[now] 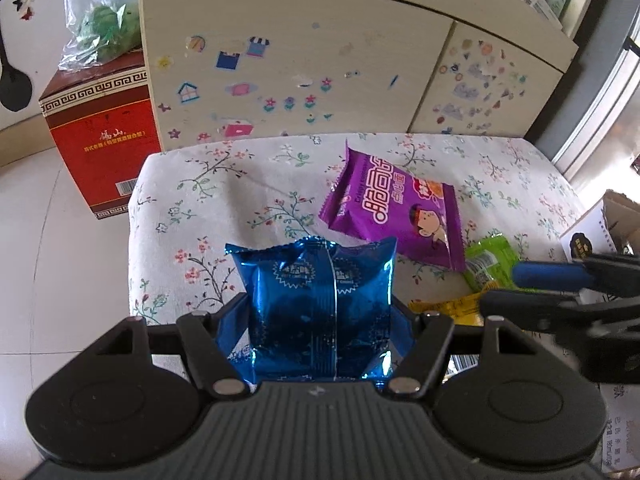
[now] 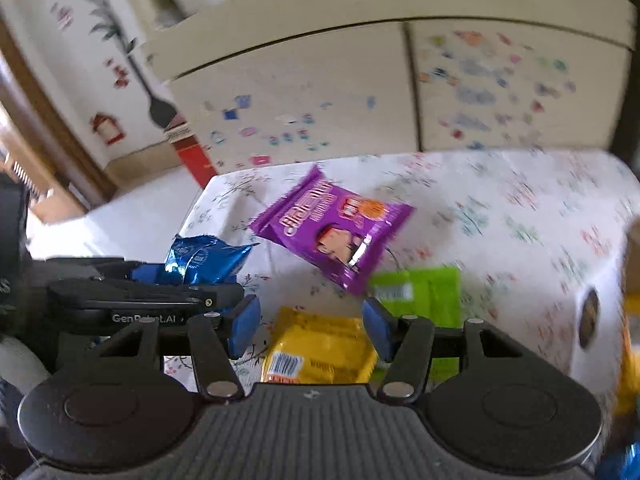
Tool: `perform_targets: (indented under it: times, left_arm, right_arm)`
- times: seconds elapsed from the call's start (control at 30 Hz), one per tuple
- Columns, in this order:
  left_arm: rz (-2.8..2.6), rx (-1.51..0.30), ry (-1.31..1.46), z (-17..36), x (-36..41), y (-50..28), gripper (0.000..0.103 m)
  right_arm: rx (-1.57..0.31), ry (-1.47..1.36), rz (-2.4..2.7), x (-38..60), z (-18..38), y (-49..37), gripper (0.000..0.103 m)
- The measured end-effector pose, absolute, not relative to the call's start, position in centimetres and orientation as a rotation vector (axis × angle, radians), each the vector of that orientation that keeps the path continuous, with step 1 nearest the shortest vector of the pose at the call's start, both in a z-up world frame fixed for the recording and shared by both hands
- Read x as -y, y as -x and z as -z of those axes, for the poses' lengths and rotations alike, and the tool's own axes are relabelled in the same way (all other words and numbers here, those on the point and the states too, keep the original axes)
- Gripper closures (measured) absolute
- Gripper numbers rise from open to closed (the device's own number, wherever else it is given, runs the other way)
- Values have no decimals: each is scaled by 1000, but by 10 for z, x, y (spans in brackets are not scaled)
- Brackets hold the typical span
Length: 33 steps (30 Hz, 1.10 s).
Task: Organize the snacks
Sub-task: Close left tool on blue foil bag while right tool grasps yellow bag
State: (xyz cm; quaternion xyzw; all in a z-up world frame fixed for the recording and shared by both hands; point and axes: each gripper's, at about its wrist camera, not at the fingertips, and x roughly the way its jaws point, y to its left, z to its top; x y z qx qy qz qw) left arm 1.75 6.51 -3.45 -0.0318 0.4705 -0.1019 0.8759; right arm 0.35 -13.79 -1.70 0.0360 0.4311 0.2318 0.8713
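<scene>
My left gripper (image 1: pixel 320 324) is shut on a shiny blue snack packet (image 1: pixel 320 312) and holds it above the flowered tablecloth (image 1: pixel 240 184). The blue packet also shows in the right wrist view (image 2: pixel 204 260), at the left. My right gripper (image 2: pixel 310 326) is open, low over a yellow packet (image 2: pixel 320 348) that lies between its blue pads (image 2: pixel 244 328). A green packet (image 2: pixel 424 292) lies just beyond the right pad. A purple packet (image 2: pixel 336 232) lies further back; it also shows in the left wrist view (image 1: pixel 396 208). The right wrist view is blurred.
A cream cabinet (image 1: pixel 304 64) with stickers stands behind the table. A red carton (image 1: pixel 100 136) with a plastic bag on top sits on the floor at the left. A white cardboard box (image 2: pixel 596 320) stands at the table's right edge.
</scene>
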Motion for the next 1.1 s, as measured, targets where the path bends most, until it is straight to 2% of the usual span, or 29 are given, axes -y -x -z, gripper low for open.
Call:
perform_targets:
  times: [0.13, 0.33, 0.47, 0.63, 0.7, 0.97, 1.1]
  left_arm:
    - [223, -986, 78, 36, -69, -18, 33]
    - [224, -993, 87, 38, -71, -19, 33]
    - [217, -1006, 103, 39, -74, -21, 33]
    - [208, -1021, 87, 42, -72, -21, 35]
    - [212, -1017, 88, 42, -71, -20, 35]
    - [210, -1022, 86, 43, -72, -23, 35]
    - [216, -1010, 68, 42, -68, -25, 30]
  right_arm:
    - [-913, -50, -495, 135, 26, -11, 39]
    - [-1037, -46, -580, 139, 29, -8, 38]
    - [-1079, 70, -663, 129, 28, 16, 30]
    - [-1012, 244, -694, 118, 24, 31, 27]
    - [-992, 272, -704, 117, 22, 30, 23]
    - [-916, 409, -736, 113, 29, 23, 18]
    - [-903, 458, -754, 105, 35, 20, 16]
